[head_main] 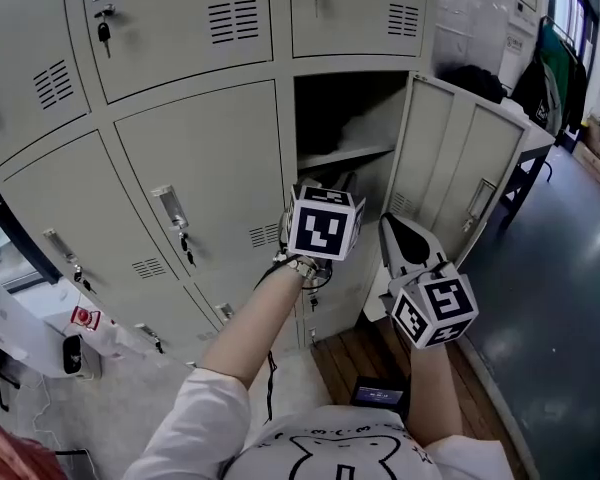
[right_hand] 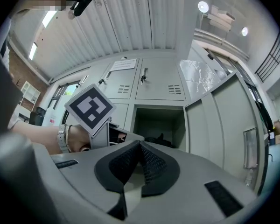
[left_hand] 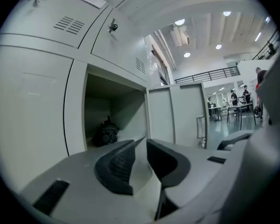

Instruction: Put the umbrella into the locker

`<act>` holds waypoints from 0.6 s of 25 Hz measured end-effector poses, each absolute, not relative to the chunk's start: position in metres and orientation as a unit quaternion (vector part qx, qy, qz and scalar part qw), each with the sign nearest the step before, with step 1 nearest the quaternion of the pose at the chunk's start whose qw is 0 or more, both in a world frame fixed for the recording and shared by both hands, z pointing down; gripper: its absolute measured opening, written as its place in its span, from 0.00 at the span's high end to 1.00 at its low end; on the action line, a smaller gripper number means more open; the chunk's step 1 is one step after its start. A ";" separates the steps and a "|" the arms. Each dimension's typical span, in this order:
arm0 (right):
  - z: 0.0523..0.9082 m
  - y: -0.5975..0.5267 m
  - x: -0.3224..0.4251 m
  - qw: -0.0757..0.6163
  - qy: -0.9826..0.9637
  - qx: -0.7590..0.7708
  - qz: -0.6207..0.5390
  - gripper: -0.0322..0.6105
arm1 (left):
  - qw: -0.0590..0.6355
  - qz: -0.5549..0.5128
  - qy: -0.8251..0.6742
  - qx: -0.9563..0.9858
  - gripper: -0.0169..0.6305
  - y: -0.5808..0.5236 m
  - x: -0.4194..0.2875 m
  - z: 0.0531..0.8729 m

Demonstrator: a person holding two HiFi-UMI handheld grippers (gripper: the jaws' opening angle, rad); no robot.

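A folded black umbrella lies on the floor of the open locker compartment, towards its back; it also shows as a dark lump in the right gripper view. My left gripper is just outside the opening, apart from the umbrella, with its jaws a narrow gap apart and nothing between them. In the head view the left gripper is at the compartment's mouth, its marker cube covering the inside. My right gripper is shut on nothing and sits to the right, in front of the open door.
Closed grey lockers with keys in their locks fill the wall left of and above the open one. A table with a dark bag stands behind the door. A white device sits on the floor at left. People stand at distant tables.
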State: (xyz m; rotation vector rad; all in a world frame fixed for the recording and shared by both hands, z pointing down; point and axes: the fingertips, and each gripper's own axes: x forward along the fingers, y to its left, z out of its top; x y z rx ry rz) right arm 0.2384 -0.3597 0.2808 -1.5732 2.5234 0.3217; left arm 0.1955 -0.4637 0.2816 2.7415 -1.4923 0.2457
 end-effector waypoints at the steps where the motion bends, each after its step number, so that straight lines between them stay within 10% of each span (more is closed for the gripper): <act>1: 0.280 -0.357 0.236 0.078 0.841 -0.524 0.108 0.91 | -0.004 0.074 -0.475 0.877 0.83 -0.459 0.193 0.281; 15: 0.284 -0.338 0.217 0.072 0.849 -0.510 0.119 0.91 | -0.059 -0.076 -0.420 0.902 0.94 -0.386 0.159 0.270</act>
